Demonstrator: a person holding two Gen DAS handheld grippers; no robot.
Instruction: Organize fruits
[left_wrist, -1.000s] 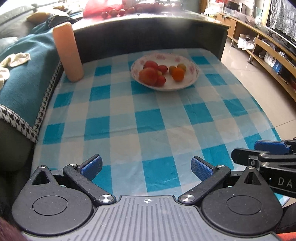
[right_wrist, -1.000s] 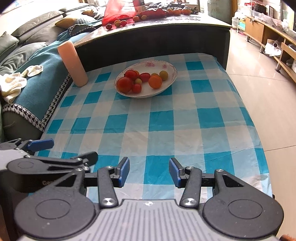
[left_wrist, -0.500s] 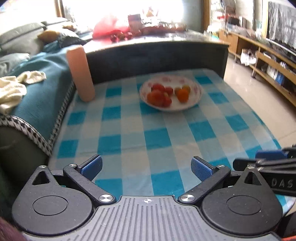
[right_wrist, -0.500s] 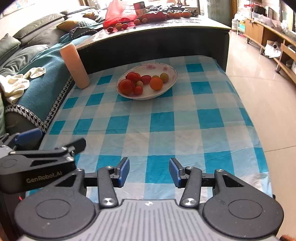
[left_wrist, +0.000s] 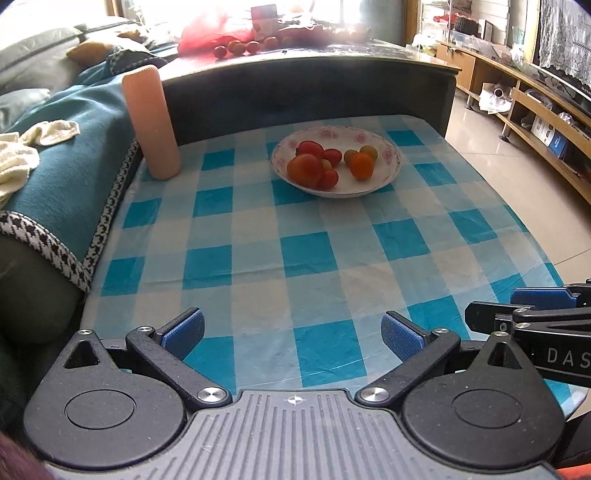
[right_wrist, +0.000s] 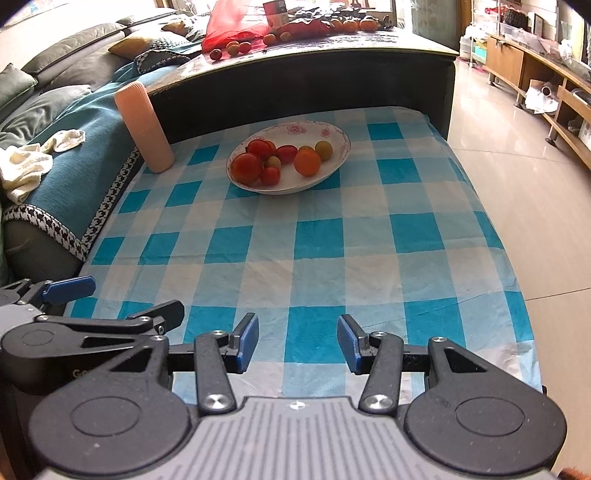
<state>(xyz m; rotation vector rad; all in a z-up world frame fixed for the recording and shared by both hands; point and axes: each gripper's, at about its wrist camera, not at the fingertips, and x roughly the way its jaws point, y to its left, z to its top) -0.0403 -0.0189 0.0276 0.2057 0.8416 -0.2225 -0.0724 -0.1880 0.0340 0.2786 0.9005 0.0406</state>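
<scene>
A: Left wrist view is showing the left claw (left_wrist: 291, 330) spread wide and gripping nothing, hanging over the near edge of the checked counter (left_wrist: 258, 258). Right claw (right_wrist: 297, 341) is sitting spread and empty as well, narrower gap, just beside the left one.

B: Where's the fruit sitting?

A: Bowl (left_wrist: 391, 173) at the far end of the counter is holding it: big red tomato (left_wrist: 304, 170), small red ones touching it, an orange fruit (left_wrist: 361, 166) slightly apart on the right, two yellowish ones behind that. More fruit (right_wrist: 229, 48) is lying loose on the higher dark counter behind, next to a red bag (right_wrist: 232, 26). Peach cylinder (left_wrist: 151, 122) is standing upright left of the bowl.

B: So sorted, or not?

A: Can't say. Fits a bowl being filled or being emptied. Both claws are well apart from everything.

B: Handling?

A: I'm guessing light, round, smooth-skinned, so prone to rolling and slipping. Tomatoes are looking soft; hard squeeze would likely bruise or split them. Orange one is probably firmer. I'd be taking any piece across its widest middle, pads on opposite sides, gentle closure. Clustered reds are touching, so neighbours could get nudged. Bowl is looking like ceramic, so watching the rim.
</scene>
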